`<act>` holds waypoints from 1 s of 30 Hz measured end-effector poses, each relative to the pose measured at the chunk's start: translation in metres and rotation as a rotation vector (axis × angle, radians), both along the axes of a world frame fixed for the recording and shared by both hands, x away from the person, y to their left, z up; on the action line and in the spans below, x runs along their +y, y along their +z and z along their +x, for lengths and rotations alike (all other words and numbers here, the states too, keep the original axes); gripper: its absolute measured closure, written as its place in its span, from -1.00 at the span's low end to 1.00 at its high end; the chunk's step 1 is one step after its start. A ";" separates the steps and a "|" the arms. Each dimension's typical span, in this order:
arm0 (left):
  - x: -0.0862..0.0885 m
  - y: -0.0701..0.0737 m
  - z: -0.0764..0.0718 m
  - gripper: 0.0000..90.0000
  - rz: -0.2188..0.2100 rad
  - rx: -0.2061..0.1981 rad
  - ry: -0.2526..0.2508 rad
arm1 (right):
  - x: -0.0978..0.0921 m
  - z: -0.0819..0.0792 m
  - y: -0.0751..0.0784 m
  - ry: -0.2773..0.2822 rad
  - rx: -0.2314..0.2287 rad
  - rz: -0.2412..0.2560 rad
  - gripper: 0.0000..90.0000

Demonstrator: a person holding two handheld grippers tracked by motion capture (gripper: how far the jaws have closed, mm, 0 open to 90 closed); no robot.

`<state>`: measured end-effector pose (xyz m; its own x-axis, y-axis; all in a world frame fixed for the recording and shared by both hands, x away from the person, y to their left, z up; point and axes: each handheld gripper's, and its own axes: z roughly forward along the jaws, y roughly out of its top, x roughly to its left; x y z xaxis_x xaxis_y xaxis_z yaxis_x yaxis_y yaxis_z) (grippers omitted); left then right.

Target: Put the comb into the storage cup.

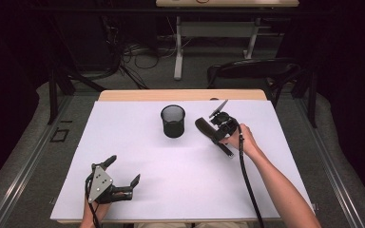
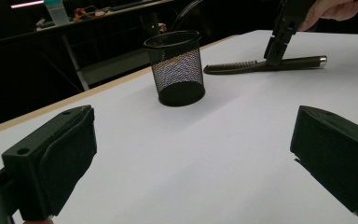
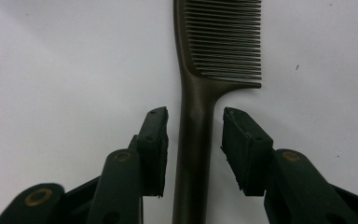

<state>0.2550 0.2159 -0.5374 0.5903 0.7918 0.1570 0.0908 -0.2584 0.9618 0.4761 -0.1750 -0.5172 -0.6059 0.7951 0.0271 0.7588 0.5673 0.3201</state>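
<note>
— Jaws on your right gripper (image 3: 193, 140) stand partly open, one either side of the handle of the long dark plastic comb (image 3: 200, 93), gripping nothing yet; which part takes the grip?

— The handle just below the teeth; you'd judge it light, stiff, rather slick. It lies flat on the white table (image 1: 138, 156), beside the black mesh cup (image 1: 173, 121); your left gripper (image 1: 121, 178) sits wide open, empty, well apart.

High view looks down over the table (image 1: 123, 199). Left gripper view low, facing cup (image 2: 176, 70) and comb (image 2: 242, 66); right gripper view close above comb (image 3: 200, 93).
</note>
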 end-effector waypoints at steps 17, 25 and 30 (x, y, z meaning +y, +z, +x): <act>0.001 0.000 0.001 -1.00 0.005 0.007 0.000 | 0.001 0.003 -0.012 -0.076 0.024 0.022 0.52; 0.000 0.000 0.000 -1.00 0.004 0.006 0.001 | -0.004 0.002 -0.015 -0.105 0.004 0.076 0.60; 0.000 -0.001 0.001 -1.00 0.003 0.006 0.001 | -0.008 0.003 -0.011 -0.093 0.039 0.048 0.61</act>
<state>0.2556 0.2163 -0.5379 0.5905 0.7918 0.1558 0.0968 -0.2612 0.9604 0.4789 -0.1830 -0.5278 -0.5272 0.8451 0.0886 0.8197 0.4784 0.3150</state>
